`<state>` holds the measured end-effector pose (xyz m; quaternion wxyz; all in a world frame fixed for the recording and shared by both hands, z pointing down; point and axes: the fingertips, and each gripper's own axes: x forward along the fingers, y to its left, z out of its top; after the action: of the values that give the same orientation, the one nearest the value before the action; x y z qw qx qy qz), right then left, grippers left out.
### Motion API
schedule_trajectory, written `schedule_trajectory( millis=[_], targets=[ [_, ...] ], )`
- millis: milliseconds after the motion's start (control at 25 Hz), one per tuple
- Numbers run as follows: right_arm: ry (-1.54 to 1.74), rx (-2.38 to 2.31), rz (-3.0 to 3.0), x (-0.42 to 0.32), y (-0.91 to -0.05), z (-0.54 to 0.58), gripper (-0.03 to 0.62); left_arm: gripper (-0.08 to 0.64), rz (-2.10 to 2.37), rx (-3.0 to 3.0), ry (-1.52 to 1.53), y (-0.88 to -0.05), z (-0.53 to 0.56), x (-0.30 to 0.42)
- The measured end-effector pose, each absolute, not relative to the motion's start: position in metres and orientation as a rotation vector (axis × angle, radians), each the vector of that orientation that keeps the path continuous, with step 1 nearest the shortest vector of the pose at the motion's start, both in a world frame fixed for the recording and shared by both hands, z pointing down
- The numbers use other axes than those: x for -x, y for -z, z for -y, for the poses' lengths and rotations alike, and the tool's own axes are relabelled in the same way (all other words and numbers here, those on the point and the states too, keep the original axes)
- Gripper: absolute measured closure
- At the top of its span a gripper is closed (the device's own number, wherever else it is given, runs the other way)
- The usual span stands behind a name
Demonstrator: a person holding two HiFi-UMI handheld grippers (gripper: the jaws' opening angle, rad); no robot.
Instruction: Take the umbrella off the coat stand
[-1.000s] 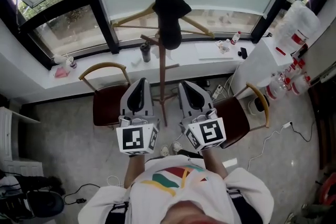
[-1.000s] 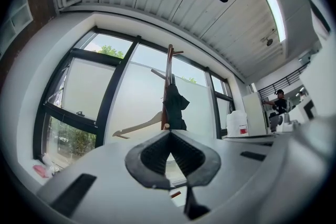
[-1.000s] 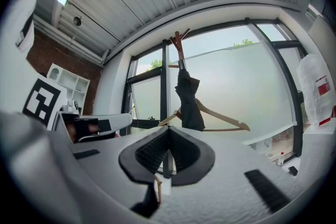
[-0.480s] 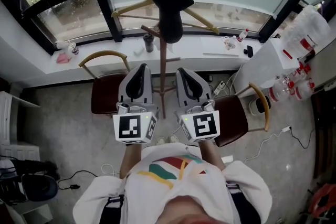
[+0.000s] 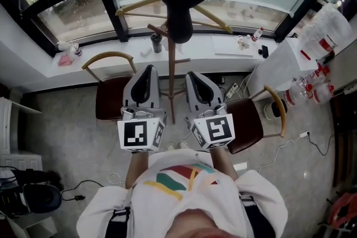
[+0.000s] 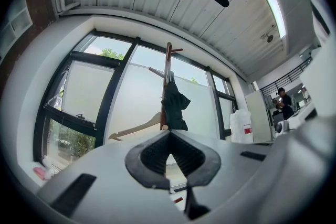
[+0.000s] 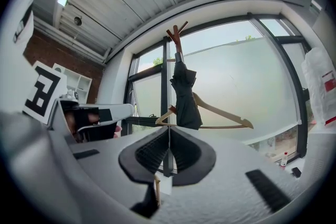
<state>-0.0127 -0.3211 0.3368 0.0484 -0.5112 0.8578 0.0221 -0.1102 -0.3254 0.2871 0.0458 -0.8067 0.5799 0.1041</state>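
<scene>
The head view's top edge crops the coat stand (image 5: 172, 78).

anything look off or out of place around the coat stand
Nothing looks spilled or broken. The black umbrella hangs closed on the coat stand, which also carries a bare wooden hanger. Only the loose white cable trailing over the floor near the chair looks untidy.

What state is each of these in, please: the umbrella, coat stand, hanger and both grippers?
coat stand: upright.
umbrella: folded, hanging on the coat stand.
wooden hanger: hanging on the coat stand, bare.
left gripper: shut, empty.
right gripper: shut, empty.
</scene>
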Motion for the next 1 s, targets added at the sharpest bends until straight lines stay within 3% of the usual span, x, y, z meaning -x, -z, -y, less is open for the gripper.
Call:
schedule_trajectory(
  millis=[280, 440, 560, 1000],
  targets=[
    [-0.246, 1.501, -2.581, 0.01, -0.274, 0.343, 0.587, 0.554, -1.776, 2.471, -0.324, -0.288, 0.326, 0.112],
    [-0.191, 1.418, -2.618, 0.009, -0.233, 0.388, 0.407, 0.554, -1.779, 2.484, -0.313, -0.292, 0.326, 0.112],
    [-0.093, 1.377, -2.671, 0.013, -0.224, 0.422, 0.326, 0.554, -1.783, 2.485, -0.315, -0.293, 0.326, 0.113],
    [0.109, 1.325, -2.805, 0.038, -0.244, 0.474, 0.311, 0.554, -1.772, 2.471, -0.329, -0.3, 0.326, 0.113]
  ],
)
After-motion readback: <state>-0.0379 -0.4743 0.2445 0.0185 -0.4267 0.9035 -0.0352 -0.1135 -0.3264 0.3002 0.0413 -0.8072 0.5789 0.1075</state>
